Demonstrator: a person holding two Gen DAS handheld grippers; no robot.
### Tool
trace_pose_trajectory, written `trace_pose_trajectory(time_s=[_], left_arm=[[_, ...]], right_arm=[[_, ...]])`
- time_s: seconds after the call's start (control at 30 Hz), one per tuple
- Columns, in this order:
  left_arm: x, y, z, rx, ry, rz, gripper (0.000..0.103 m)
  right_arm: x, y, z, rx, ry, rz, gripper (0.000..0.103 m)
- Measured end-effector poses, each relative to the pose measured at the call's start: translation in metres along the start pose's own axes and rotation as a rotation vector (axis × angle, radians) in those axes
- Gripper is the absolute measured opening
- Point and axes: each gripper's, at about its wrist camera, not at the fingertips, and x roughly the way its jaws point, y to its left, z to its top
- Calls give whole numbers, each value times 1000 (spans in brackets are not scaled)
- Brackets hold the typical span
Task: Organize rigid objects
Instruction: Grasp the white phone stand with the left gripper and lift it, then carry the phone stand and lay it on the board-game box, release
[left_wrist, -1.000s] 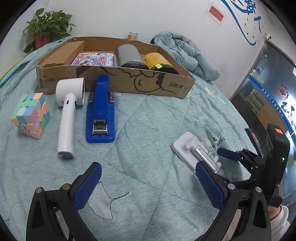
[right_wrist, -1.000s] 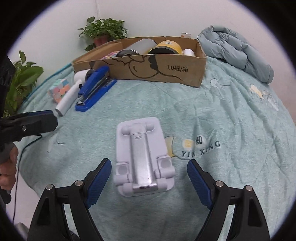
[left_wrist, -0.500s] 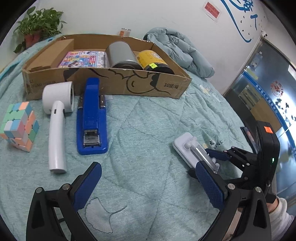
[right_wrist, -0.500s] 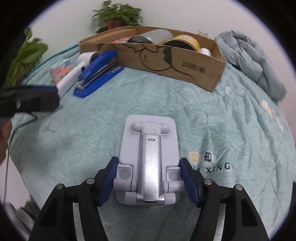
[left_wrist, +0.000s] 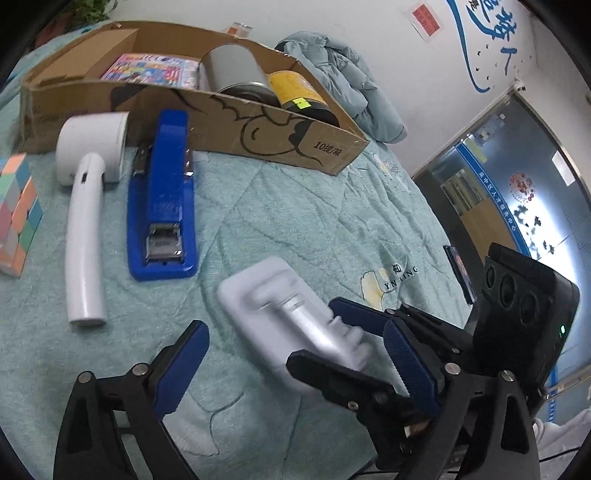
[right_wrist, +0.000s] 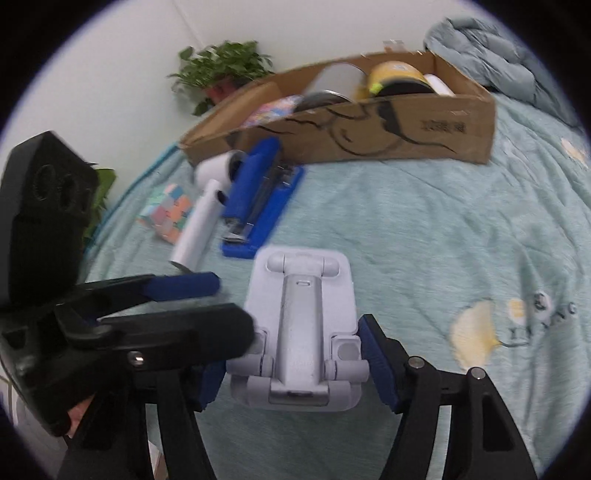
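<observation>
Left wrist view: the left gripper (left_wrist: 295, 369) is seen standing wide, its jaws having just been closing a little, with nothing pressed between the pads; the white phone stand (left_wrist: 291, 314) lies blurred just ahead of it, clamped at its hinge end by the right gripper (left_wrist: 364, 345). On the bed quilt (left_wrist: 295, 206) three things are left loose: a blue stapler (left_wrist: 162, 206), a white handheld device (left_wrist: 86, 221) and a pastel cube (left_wrist: 16, 218), the cube cut off by the frame edge. Already placed in the cardboard box (left_wrist: 258, 133) are a grey can (left_wrist: 236, 70), a yellow tin (left_wrist: 295, 92) and a colourful booklet (left_wrist: 151, 70). The task is judged roughly half done. Right wrist view: the phone stand (right_wrist: 303, 332) is held between the pads of the right gripper (right_wrist: 291, 362), though the left-hand pad is largely hidden behind the left gripper (right_wrist: 207, 302) crossing the frame. Whether the stand is lifted clear of the quilt cannot be told. The box contents are smeared by motion blur; a white object at its far end cannot be identified.
</observation>
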Motion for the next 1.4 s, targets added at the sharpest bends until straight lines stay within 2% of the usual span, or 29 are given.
trace_pose_trajectory(time_s=[0.07, 0.27, 0.4, 0.6, 0.7, 0.77, 0.8, 0.83, 0.9, 1.3, 1.4], left_arm=[[-1, 6, -5, -16, 17, -14, 87], [4, 12, -13, -46, 43, -33, 71], [13, 12, -17, -52, 70, -34, 58], [16, 9, -15, -54, 71, -21, 55], [17, 11, -15, -64, 66, -7, 46], [17, 17, -13, -100, 52, -24, 46], [15, 22, -12, -124, 43, -17, 45], [14, 24, -11, -130, 34, -10, 41], [14, 28, -9, -150, 32, -33, 38], [6, 27, -13, -153, 0, -10, 37], [-2, 23, -13, -125, -29, 10, 34]], right_arm=[[0, 10, -2, -60, -19, 28, 68], [6, 20, -9, -187, -6, -84, 68], [10, 21, -20, -220, 17, -142, 68], [11, 16, -21, -129, 15, -124, 65], [10, 8, -17, -23, 23, -76, 65], [10, 2, -14, 42, 33, -36, 65], [9, 0, -12, 70, 40, -22, 61], [10, -3, -12, 99, 50, -15, 48], [9, -9, -10, 155, 66, 12, 46], [13, 13, -6, 36, 61, -81, 46], [14, 7, -3, 89, 62, -35, 46]])
